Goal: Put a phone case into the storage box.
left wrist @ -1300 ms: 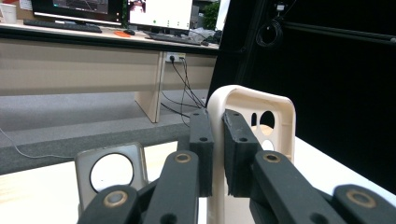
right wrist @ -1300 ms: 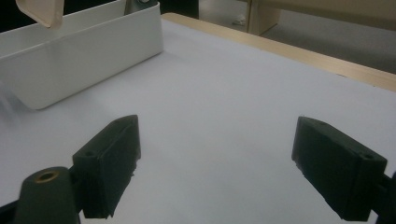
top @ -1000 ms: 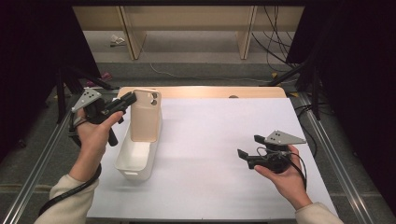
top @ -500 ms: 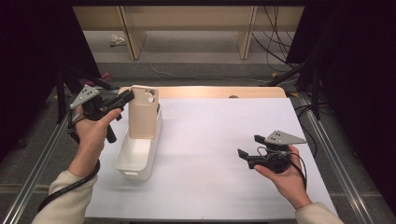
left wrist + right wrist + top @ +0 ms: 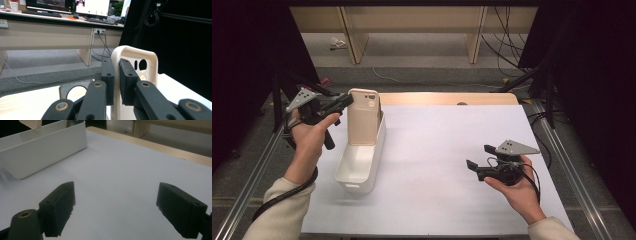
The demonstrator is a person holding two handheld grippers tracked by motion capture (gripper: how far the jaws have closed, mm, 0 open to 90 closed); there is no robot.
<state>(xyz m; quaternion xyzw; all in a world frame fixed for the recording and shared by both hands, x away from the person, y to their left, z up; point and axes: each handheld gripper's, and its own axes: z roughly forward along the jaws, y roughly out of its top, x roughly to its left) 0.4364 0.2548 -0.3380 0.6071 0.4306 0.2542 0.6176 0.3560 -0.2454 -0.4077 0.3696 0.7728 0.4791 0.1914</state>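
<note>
Left hand-held gripper (image 5: pixel 346 100) pinches the rim of a beige, rounded-corner phone case (image 5: pixel 363 117) (smooth plastic, camera cutouts), upright at the far left in a white oblong bin (image 5: pixel 358 167); case bottom hidden. Right hand-held gripper (image 5: pixel 479 158) spread above the matte surface (image 5: pixel 437 150).

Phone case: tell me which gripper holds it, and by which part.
The left gripper is shut on the phone case, pinching its top edge near the corner by the camera holes. The right gripper is open and holds nothing.

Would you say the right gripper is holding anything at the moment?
No, the right gripper has its jaws wide apart, with just bare white table between them.
</note>
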